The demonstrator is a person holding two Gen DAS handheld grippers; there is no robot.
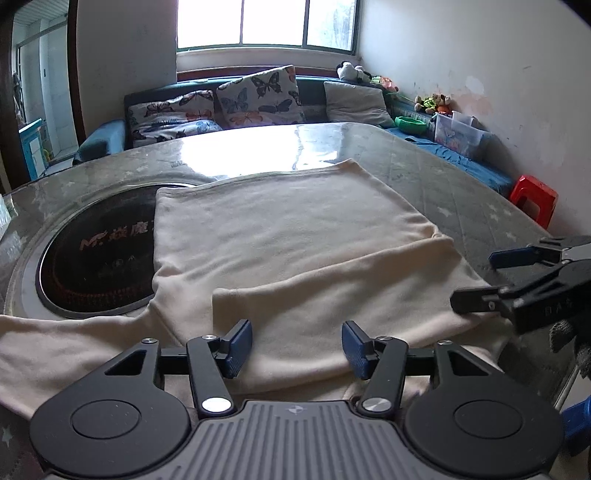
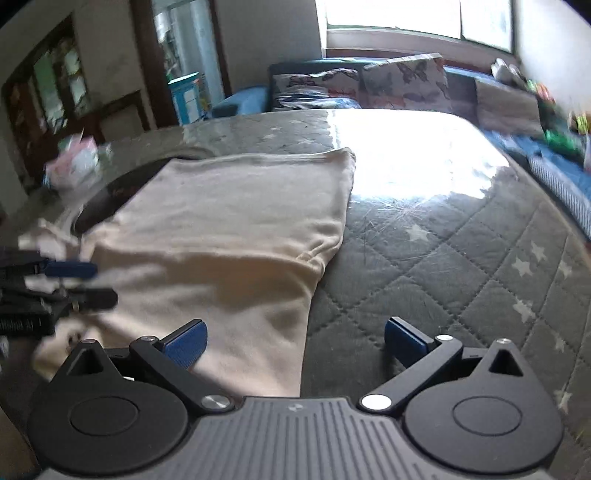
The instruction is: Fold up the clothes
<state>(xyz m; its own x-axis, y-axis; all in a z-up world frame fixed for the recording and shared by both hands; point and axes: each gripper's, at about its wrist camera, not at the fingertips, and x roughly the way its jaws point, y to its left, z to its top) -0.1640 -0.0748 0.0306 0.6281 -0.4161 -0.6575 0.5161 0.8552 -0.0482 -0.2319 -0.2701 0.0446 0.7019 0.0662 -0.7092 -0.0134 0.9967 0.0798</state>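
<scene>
Daylight from blown-out window (image 1: pixel 264 22), glare on table (image 1: pixel 236 151), fisheye-bent edges, right wrist view motion-blurred

The bench (image 1: pixel 461 192) has a glossy top over a grey quilted cover with pale stars, and window light glares off its far half. A round dark hob (image 1: pixel 99 254) with a metal ring is set into its left part. A cream garment (image 1: pixel 280 236) lies flat on the bench, its left edge over part of the hob, one sleeve folded across its near end. In the right wrist view a blurred pink and white pack (image 2: pixel 75 160) sits at the far left edge.
</scene>
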